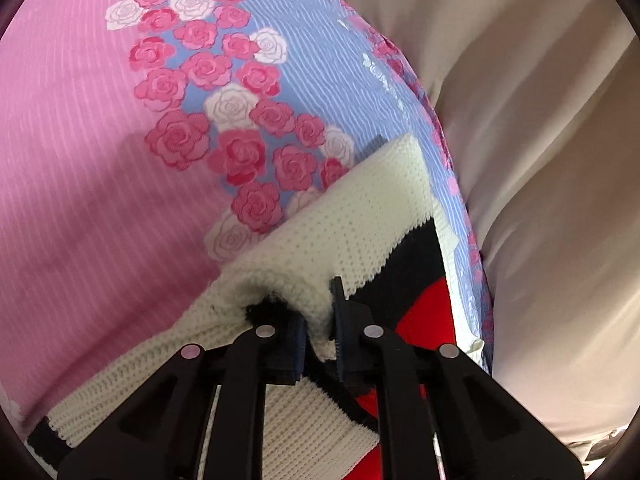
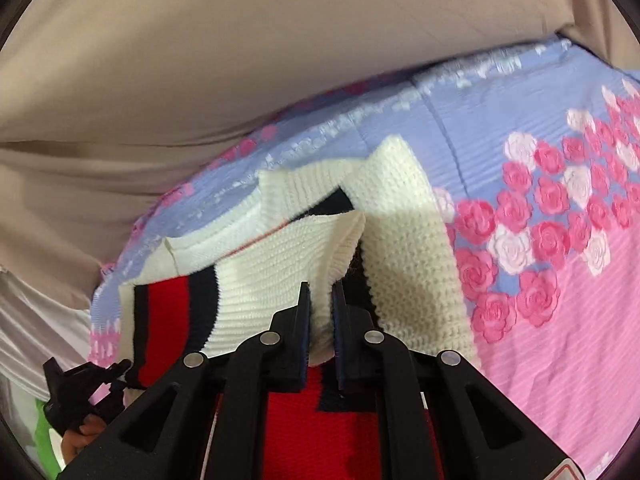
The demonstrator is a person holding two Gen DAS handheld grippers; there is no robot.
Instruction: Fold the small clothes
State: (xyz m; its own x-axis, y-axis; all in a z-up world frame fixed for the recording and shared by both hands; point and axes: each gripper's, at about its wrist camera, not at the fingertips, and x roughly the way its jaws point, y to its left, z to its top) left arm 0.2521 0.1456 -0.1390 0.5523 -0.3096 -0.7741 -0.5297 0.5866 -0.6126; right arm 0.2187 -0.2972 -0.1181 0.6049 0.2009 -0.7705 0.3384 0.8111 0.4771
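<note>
Evidently mid-fold: the left tongs [image 1: 319, 320] and right tongs [image 2: 320, 312] each clench an edge of the cream knitted sweater with red and navy stripes [image 2: 272, 256], lying on the pink-and-lilac rose-print bedspread [image 1: 100, 160]. Next, carry both pinched edges across together, then release.

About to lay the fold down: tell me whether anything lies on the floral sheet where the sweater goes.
Nothing visible does. Both tools, left and right, already grip the sweater; the floral sheet beside it is bare.

sweater [image 2: 280, 248] lower part hidden behind right tool [image 2: 320, 304]; white print on bedsheet [image 2: 400, 120] blurred, unreadable.
</note>
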